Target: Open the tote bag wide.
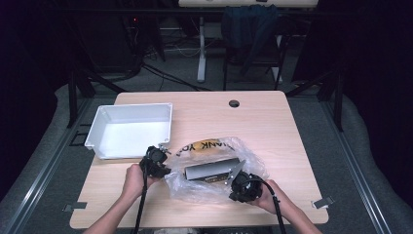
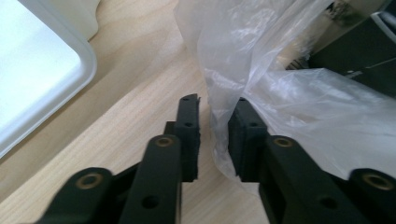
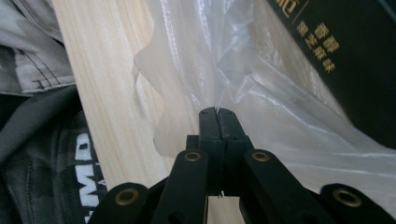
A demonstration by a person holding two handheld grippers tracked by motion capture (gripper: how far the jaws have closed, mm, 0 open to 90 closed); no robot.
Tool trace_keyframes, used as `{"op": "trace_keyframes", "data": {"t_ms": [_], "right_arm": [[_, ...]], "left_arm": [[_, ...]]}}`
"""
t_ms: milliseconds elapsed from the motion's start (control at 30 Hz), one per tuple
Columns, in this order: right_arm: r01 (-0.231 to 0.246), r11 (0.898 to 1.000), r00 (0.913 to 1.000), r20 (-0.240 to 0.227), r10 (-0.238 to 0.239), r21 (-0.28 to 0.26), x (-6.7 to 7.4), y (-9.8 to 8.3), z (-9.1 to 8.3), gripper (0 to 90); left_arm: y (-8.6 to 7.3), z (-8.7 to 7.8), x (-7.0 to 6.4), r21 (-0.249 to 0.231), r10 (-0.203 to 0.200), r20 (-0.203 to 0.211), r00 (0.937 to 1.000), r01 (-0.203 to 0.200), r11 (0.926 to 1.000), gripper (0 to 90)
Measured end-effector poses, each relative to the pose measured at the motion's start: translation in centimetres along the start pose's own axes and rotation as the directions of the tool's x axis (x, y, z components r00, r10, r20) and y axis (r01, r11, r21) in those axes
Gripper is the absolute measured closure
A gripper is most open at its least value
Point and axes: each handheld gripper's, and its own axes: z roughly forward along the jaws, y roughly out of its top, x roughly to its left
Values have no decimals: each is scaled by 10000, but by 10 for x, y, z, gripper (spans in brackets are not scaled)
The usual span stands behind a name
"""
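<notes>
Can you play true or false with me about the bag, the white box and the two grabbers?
1. The right gripper is pinched shut on the plastic bag. True.
2. The left gripper is shut tight. False: its jaws stand apart, with the bag's edge between them.
3. The white bin is full of toys. False: it looks empty.
4. A dark box lies inside the bag. True.
5. The bag sits inside the bin. False: it lies on the wooden table, beside the bin.

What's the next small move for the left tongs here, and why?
Probably close the left tongs on the plastic bag. Their jaws stand apart with a fold of the film between them, not yet pinched, while the right tongs are already shut on the bag's other edge. A second grip would let both hands spread it around the grey box.
</notes>
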Motion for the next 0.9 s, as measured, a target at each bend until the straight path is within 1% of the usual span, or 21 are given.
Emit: {"op": "trace_keyframes", "data": {"t_ms": [33, 67, 133, 200, 233, 267, 300, 333, 400, 467, 533, 600, 633, 667, 700, 733, 767, 800, 833, 867, 900], "right_arm": [[7, 10000, 10000, 39, -6, -66, 0, 1, -2, 900], [-104, 9995, 9999, -71, 102, -285, 1, 1, -3, 900], [-140, 9991, 9999, -45, 138, -408, 0, 1, -7, 899], [-122, 9990, 9999, 43, 124, -427, -1, 0, -11, 894], [-273, 9980, 9996, 51, 276, -576, -2, -1, -11, 892], [-303, 9978, 9995, -11, 303, -595, -3, -1, -12, 890], [-265, 9980, 9996, 38, 268, -577, -3, -1, -12, 881], [-340, 9970, 9993, 119, 349, -695, -3, 0, -12, 879], [-301, 9974, 9994, 151, 311, -652, -4, 1, -13, 867], [-268, 9978, 9995, 139, 277, -601, -3, 2, -12, 866], [-283, 9974, 9996, 3, 284, -659, -3, 3, -10, 847], [-254, 9977, 9997, -24, 253, -631, -3, 3, -11, 792], [-216, 9977, 9998, -17, 215, -641, -3, 3, -12, 741], [-291, 9967, 9995, -131, 281, -764, -3, 3, -13, 694], [-306, 9961, 9995, -80, 301, -824, -3, 3, -15, 663], [-285, 9963, 9996, -96, 278, -813, -4, 4, -18, 612], [-522, 9920, 9986, -190, 503, -1147, -4, 3, -19, 551], [-573, 9909, 9983, -124, 562, -1219, -4, 3, -21, 536], [-650, 9888, 9979, -165, 634, -1344, -5, 3, -22, 509], [-656, 9888, 9978, -160, 641, -1337, -6, 3, -23, 495], [-798, 9855, 9968, -66, 797, -1498, -6, 3, -22, 492]], "left_arm": [[0, -3, 0, -65, -30, -12, 10000, 30, 10000, 683], [-1, -7, 1, -174, -21, 24, 10000, 21, 9998, 623], [-1, -14, 2, -351, -97, 215, 9997, 104, 9993, 565], [-2, -22, 3, -495, -74, 262, 9996, 87, 9987, 501], [-1, -25, 3, -557, -16, 325, 9995, 34, 9984, 484], [-1, -28, 3, -627, -21, 358, 9994, 43, 9980, 459], [0, -31, 3, -719, -39, 432, 9991, 70, 9974, 427], [1, -35, 2, -781, 43, 439, 9990, -8, 9969, 410], [3, -41, 0, -960, 119, 500, 9987, -71, 9954, 378], [5, -46, -2, -1099, 179, 579, 9982, -114, 9939, 359], [6, -53, -5, -1193, 294, 525, 9982, -229, 9926, 349], [6, -61, -8, -1365, 370, 609, 9975, -284, 9902, 346], [6, -64, -11, -1455, 458, 606, 9971, -366, 9887, 346], [5, -68, -16, -1511, 592, 694, 9958, -482, 9873, 347], [4, -71, -21, -1511, 798, 849, 9932, -663, 9863, 347], [3, -74, -28, -1577, 1010, 1047, 9894, -838, 9839, 347], [2, -77, -35, -1610, 1265, 1229, 9843, -1060, 9812, 347], [1, -78, -42, -1589, 1486, 1358, 9795, -1265, 9792, 347], [0, -79, -49, -1617, 1690, 1450, 9749, -1452, 9761, 347], [0, -79, -55, -1620, 1895, 1566, 9693, -1640, 9731, 347], [0, -77, -60, -1594, 2073, 1567, 9656, -1824, 9702, 349]]}}
